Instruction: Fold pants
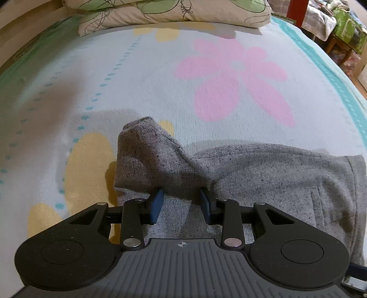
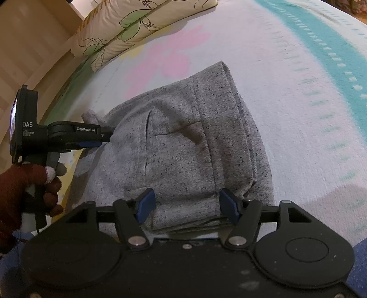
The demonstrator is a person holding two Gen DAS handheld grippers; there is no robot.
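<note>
Grey speckled pants (image 1: pixel 263 176) lie folded on the bed, also in the right wrist view (image 2: pixel 183 142). My left gripper (image 1: pixel 181 204) has its blue pads apart with a raised hump of the pants' left edge bunched between them; it also shows from the side in the right wrist view (image 2: pixel 91 139), where its tips meet the pants' left edge. My right gripper (image 2: pixel 185 206) is open, its pads straddling the near edge of the folded pants, where stacked layers show.
The bed is covered by a pale blanket (image 1: pixel 206 96) with pink and yellow flowers and a teal border (image 2: pixel 321 45). Pillows (image 1: pixel 174 11) lie at the headboard. A wooden wall (image 2: pixel 27 45) is at the left; furniture (image 1: pixel 344 34) stands beyond the bed's right side.
</note>
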